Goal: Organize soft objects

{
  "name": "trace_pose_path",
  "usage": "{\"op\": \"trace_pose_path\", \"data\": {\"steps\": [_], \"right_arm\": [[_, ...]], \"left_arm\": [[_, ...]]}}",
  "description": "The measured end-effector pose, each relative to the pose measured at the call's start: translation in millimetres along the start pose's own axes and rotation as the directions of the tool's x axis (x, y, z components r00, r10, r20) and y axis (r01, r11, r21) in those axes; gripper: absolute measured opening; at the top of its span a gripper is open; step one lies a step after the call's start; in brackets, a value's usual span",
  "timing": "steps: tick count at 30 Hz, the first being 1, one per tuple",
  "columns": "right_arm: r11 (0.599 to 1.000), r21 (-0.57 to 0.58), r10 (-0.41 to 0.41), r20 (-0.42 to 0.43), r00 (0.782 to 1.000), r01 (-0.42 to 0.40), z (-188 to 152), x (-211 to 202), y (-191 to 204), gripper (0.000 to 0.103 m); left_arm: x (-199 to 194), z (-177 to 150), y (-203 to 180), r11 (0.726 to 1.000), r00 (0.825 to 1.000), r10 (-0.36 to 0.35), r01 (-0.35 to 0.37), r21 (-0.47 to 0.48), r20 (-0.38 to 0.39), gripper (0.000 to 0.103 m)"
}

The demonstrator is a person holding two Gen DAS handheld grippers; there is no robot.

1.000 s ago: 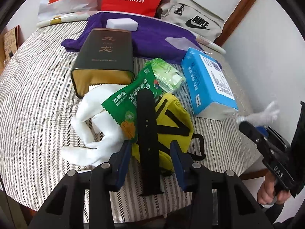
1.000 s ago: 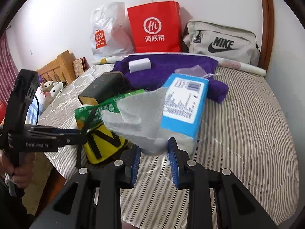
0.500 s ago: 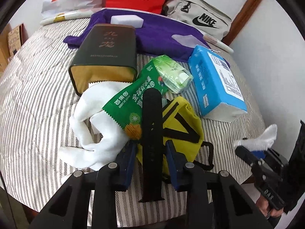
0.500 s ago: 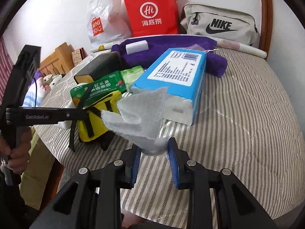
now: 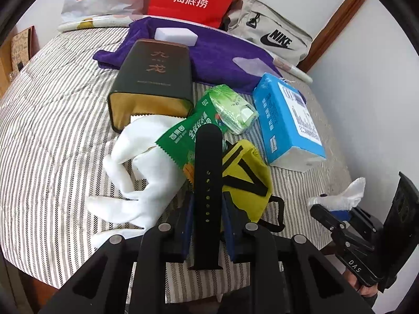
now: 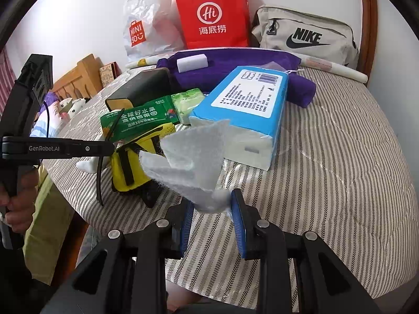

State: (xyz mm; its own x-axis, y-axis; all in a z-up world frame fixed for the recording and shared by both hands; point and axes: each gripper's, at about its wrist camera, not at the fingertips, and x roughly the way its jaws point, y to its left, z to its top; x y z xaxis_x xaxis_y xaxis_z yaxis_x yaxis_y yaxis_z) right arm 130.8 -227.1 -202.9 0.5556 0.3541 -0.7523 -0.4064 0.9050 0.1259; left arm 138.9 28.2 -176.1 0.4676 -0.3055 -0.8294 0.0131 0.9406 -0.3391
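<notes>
Plain white walls [image 6: 78,13] are catching soft daylight, brown wooden trim [image 5: 337,23] running up the corner, wooden headboard [image 6: 78,78] sitting left.

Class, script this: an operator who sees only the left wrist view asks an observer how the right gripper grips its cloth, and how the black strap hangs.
Operator: How does my right gripper grip the cloth?
Observer: The right gripper pinches the bottom corner of the white fleecy cloth between its blue pads; the rest fans upward.
Operator: And the strap?
Observer: The black watch strap droops in a curve below the left gripper, over the bed's edge.
</notes>
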Motion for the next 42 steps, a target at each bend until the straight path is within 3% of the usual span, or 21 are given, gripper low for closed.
{"op": "trace_pose_path", "data": {"steps": [21, 42], "right_arm": [[0.999, -0.003, -0.045, 0.034, 0.998, 0.045, 6.0, -25.3, 2.9, 0.029], [0.999, -0.009, -0.031, 0.106, 0.994, 0.032, 79.3, -26.8, -6.9, 0.029]], "left_arm": [[-43.5, 1.8, 25.9, 0.997, 0.994, -0.045, 0.051, -0.064, 0.096, 0.020], [-53.6, 72.1, 28.1, 0.999, 0.989, -0.026, 0.032, -0.043, 0.143, 0.020]]}}
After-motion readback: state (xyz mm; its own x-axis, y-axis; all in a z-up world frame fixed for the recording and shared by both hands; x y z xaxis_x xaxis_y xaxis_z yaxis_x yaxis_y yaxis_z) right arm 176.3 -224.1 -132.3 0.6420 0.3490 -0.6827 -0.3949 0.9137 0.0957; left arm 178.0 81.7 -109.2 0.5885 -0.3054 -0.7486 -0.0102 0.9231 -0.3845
